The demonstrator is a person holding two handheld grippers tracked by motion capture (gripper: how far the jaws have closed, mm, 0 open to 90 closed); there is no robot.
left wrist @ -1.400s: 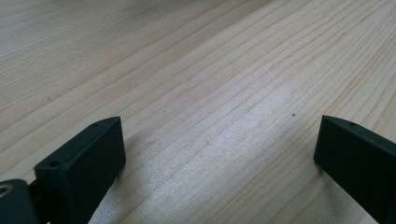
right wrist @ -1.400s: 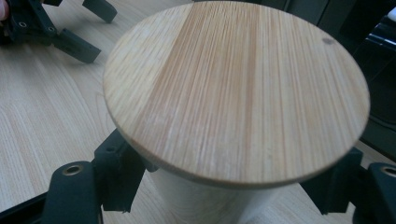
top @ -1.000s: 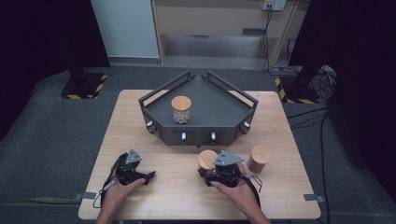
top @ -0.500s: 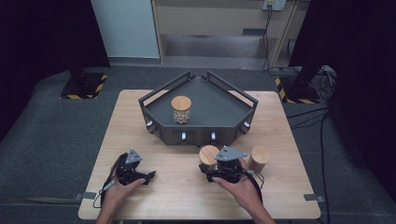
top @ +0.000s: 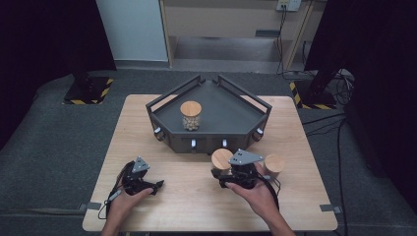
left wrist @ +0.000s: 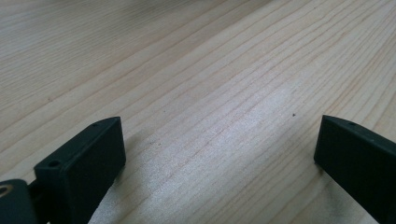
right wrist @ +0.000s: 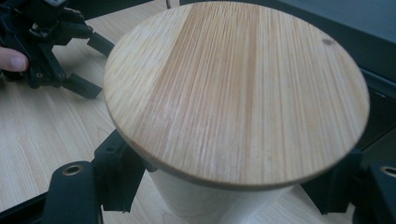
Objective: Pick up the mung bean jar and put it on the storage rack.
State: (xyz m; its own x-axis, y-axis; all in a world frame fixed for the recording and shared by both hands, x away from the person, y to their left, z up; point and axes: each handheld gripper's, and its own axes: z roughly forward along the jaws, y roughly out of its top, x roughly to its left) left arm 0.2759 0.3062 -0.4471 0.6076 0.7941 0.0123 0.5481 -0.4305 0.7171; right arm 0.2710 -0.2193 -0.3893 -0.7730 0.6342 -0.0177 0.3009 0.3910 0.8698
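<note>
Right hand-held gripper (top: 227, 173) clenched around a wooden-lidded jar (right wrist: 233, 93) at lower centre of the counter (top: 196, 196), just before the dark tray (top: 216, 105); left hand-held gripper (top: 153, 186) released, lower left, over bare wood.

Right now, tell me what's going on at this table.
A person sits at a wooden table with a gripper in each hand. The right gripper has its jaws closed around a jar with a wooden lid, just in front of a dark tray. A second lidded jar stands beside it on the table, and a third jar sits inside the tray. The left gripper rests low over bare wood, jaws open and holding nothing.
</note>
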